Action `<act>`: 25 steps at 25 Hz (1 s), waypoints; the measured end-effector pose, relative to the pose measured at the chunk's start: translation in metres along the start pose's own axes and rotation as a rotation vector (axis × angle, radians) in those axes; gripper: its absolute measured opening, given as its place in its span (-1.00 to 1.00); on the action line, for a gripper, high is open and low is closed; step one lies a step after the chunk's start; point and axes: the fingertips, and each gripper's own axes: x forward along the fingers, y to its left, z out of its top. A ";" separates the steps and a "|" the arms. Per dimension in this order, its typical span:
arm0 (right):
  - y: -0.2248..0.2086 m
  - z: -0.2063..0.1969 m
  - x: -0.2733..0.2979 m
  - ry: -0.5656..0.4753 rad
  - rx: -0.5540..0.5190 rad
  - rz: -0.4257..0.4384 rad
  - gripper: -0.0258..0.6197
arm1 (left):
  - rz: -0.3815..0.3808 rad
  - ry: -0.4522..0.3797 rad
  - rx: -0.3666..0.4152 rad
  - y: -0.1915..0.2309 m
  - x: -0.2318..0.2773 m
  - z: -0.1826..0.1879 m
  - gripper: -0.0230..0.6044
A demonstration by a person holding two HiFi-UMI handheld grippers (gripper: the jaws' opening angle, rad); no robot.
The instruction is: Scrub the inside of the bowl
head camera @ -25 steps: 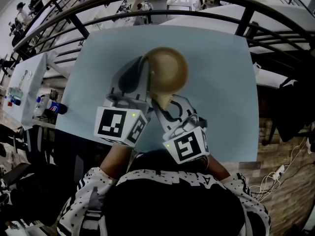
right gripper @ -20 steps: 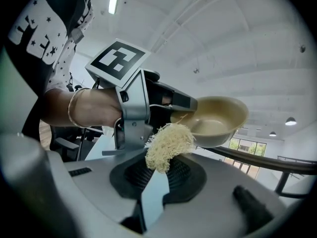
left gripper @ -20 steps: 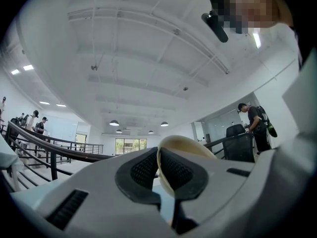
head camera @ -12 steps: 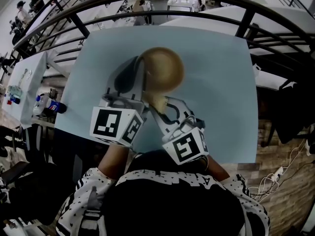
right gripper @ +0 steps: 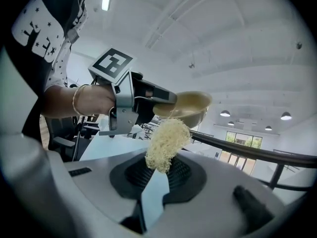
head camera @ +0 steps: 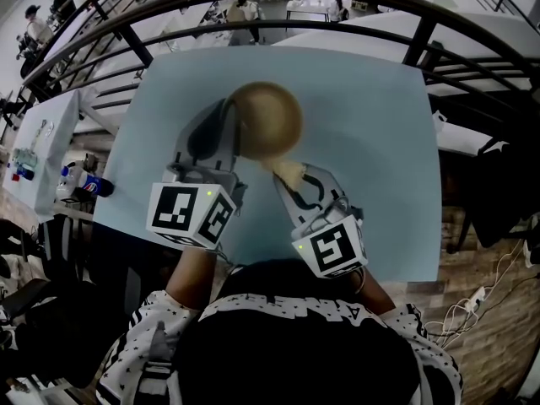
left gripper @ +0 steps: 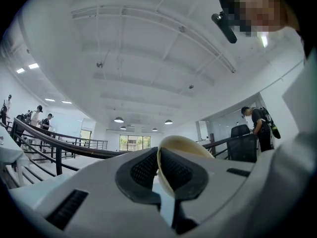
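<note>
Two grippers meet over a pale blue table [head camera: 380,142] in the head view. At the far left of that frame, beyond the table's left edge, a few bottles [head camera: 84,182] stand on a lower surface, well apart from the work.

Moving right, the left gripper [head camera: 229,132] reaches up from the lower left of the frame to the left rim of the bowl [head camera: 268,118]. Its own view shows its jaws closed on that rim, with the thin cream wall of the bowl [left gripper: 184,144] pinched between the two dark ribbed pads [left gripper: 143,168]. The bowl sits just above the middle of the head view, with bare table on all sides of it. In the right gripper view the bowl [right gripper: 187,105] hangs clear of the table top, and the hand [right gripper: 84,100] behind the left gripper [right gripper: 157,102] enters from the left.

Next to the right, a pale yellow mesh scrubber [head camera: 288,172] lies just outside the bowl's lower right rim; whether it touches cannot be told. The right gripper [head camera: 297,180] clamps it: in its own view the jaws hold the lower end of the scrubber [right gripper: 166,142] and the loose tuft stands up above them.

Farther right the table is bare out to its right edge. A black railing [head camera: 422,36] curves across the top of the frame beyond the far edge.
</note>
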 end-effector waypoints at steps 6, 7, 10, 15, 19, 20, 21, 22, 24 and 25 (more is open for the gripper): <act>-0.025 -0.012 -0.012 0.031 0.017 -0.073 -0.74 | -0.016 0.024 -0.020 -0.004 0.008 -0.014 -0.85; -0.029 -0.014 -0.014 0.035 0.021 -0.086 -0.74 | -0.018 0.028 -0.019 -0.004 0.010 -0.016 -0.85; -0.041 -0.019 -0.020 0.046 0.036 -0.120 -0.74 | -0.033 0.042 -0.021 -0.008 0.016 -0.024 -0.85; -0.059 -0.030 -0.028 0.065 0.067 -0.190 -0.74 | -0.059 0.067 -0.034 -0.011 0.024 -0.037 -0.85; -0.077 -0.038 -0.033 0.082 0.093 -0.247 -0.74 | -0.079 0.092 -0.038 -0.011 0.033 -0.045 -0.85; -0.081 -0.040 -0.034 0.085 0.098 -0.257 -0.74 | -0.083 0.097 -0.040 -0.011 0.035 -0.047 -0.85; -0.084 -0.042 -0.035 0.087 0.102 -0.266 -0.74 | -0.085 0.102 -0.041 -0.012 0.037 -0.050 -0.85; -0.088 -0.044 -0.036 0.089 0.106 -0.274 -0.74 | -0.088 0.109 -0.042 -0.013 0.039 -0.053 -0.85; -0.094 -0.049 -0.038 0.091 0.117 -0.289 -0.74 | -0.095 0.128 -0.043 -0.014 0.044 -0.061 -0.85; -0.097 -0.052 -0.038 0.094 0.122 -0.296 -0.74 | -0.099 0.141 -0.046 -0.015 0.047 -0.067 -0.85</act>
